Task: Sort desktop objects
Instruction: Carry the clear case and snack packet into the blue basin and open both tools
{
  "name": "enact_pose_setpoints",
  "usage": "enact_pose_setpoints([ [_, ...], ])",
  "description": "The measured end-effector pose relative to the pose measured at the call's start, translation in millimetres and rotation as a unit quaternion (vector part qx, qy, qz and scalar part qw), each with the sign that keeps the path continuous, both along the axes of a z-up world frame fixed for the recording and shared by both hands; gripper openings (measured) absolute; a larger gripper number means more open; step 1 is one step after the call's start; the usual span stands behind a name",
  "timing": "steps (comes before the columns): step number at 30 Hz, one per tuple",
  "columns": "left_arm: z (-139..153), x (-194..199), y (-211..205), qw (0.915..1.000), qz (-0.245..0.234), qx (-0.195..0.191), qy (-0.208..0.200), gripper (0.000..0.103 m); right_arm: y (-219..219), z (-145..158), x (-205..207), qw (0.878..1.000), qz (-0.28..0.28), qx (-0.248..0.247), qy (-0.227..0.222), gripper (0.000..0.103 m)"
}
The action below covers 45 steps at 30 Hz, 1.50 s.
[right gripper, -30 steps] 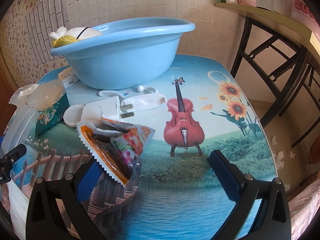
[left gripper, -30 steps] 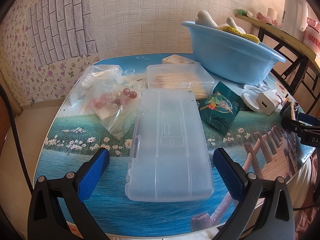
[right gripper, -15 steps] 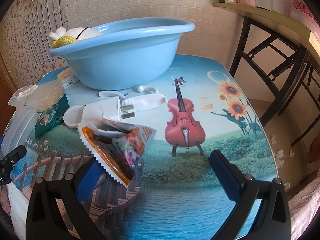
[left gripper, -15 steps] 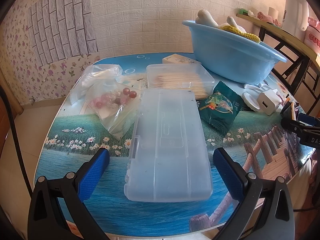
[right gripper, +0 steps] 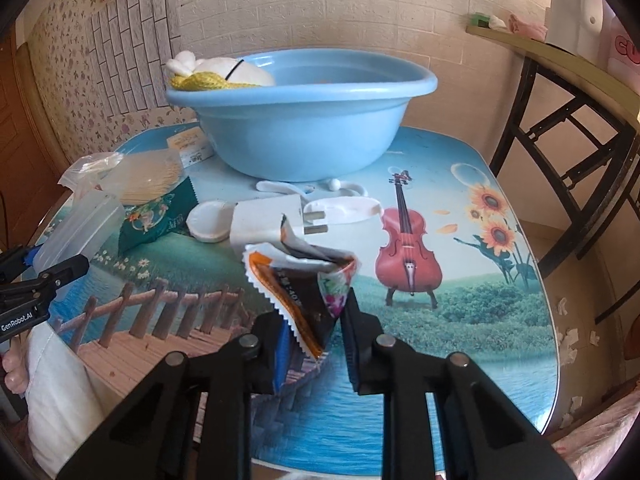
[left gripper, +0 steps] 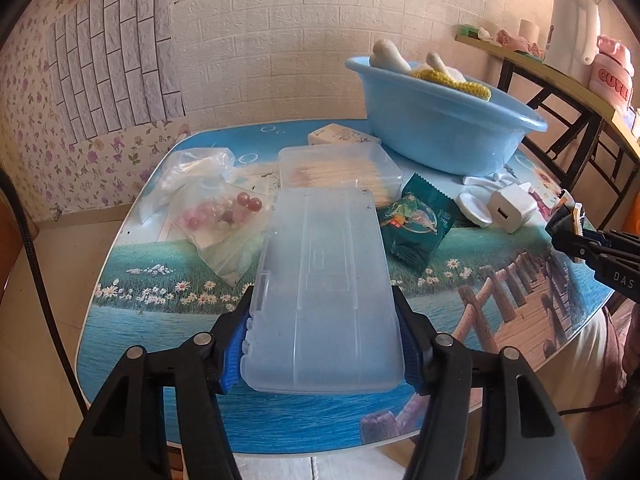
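Left gripper (left gripper: pixel 322 344) jaws closing on the near end of the translucent plastic case (left gripper: pixel 326 292), long axis running away toward frame top. Right gripper (right gripper: pixel 316 332) clenched on the snack wrapper (right gripper: pixel 304 280), lower centre; blue basin (right gripper: pixel 300 120) straight ahead behind it.

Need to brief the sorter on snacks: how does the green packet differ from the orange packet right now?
The green packet lies flat on the table, free of either gripper; the orange packet is pinched in the right gripper and stands up off the surface. The green packet looks smooth and sealed; the orange packet is crumpled, its top folded over. The green one sits beside the clear case; the orange one is in front of the white charger. Both have zigzag-cut edges.
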State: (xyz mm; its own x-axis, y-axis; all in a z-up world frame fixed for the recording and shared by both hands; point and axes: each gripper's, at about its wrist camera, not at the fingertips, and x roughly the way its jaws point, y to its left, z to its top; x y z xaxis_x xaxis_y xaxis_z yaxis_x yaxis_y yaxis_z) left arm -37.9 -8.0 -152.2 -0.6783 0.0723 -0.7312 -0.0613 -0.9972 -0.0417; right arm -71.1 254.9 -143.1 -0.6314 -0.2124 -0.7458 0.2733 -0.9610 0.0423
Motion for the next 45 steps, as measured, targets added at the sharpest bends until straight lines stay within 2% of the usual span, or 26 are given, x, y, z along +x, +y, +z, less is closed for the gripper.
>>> enact_pose_setpoints([
  [5, 33, 5, -2, 0.9991, -0.001, 0.022, 0.035, 0.061, 7, 31, 8, 0.999, 0.001, -0.032, 0.03, 0.021],
  [10, 66, -1, 3, 0.997, -0.012, 0.041, 0.064, 0.061, 6, 62, -1, 0.997, 0.009, -0.058, 0.052, 0.021],
  [18, 97, -25, 23, 0.9941, -0.038, 0.064, 0.079, 0.061, -3, 81, -35, 0.995, 0.019, -0.075, 0.055, 0.021],
  [24, 115, -50, 48, 0.9917, -0.067, 0.053, 0.096, 0.061, -9, 94, -60, 0.994, 0.037, -0.072, 0.067, 0.022],
  [31, 119, -89, 72, 0.991, -0.082, 0.044, 0.096, 0.061, -3, 90, -95, 0.994, 0.037, -0.092, 0.05, 0.025],
  [34, 117, -105, 82, 0.9909, -0.089, 0.035, 0.095, 0.061, -5, 82, -105, 0.995, 0.042, -0.082, 0.04, 0.031],
  [35, 116, -110, 85, 0.9908, -0.091, 0.034, 0.094, 0.061, -5, 80, -108, 0.995, 0.044, -0.08, 0.039, 0.035],
  [36, 116, -115, 87, 0.9906, -0.093, 0.035, 0.094, 0.061, -4, 78, -109, 0.995, 0.045, -0.081, 0.041, 0.04],
  [40, 118, -134, 97, 0.9897, -0.097, 0.037, 0.099, 0.061, 5, 81, -110, 0.992, 0.038, -0.102, 0.064, 0.042],
  [45, 126, -147, 113, 0.9862, -0.113, 0.029, 0.117, 0.061, 18, 84, -111, 0.99, 0.025, -0.12, 0.068, 0.046],
])
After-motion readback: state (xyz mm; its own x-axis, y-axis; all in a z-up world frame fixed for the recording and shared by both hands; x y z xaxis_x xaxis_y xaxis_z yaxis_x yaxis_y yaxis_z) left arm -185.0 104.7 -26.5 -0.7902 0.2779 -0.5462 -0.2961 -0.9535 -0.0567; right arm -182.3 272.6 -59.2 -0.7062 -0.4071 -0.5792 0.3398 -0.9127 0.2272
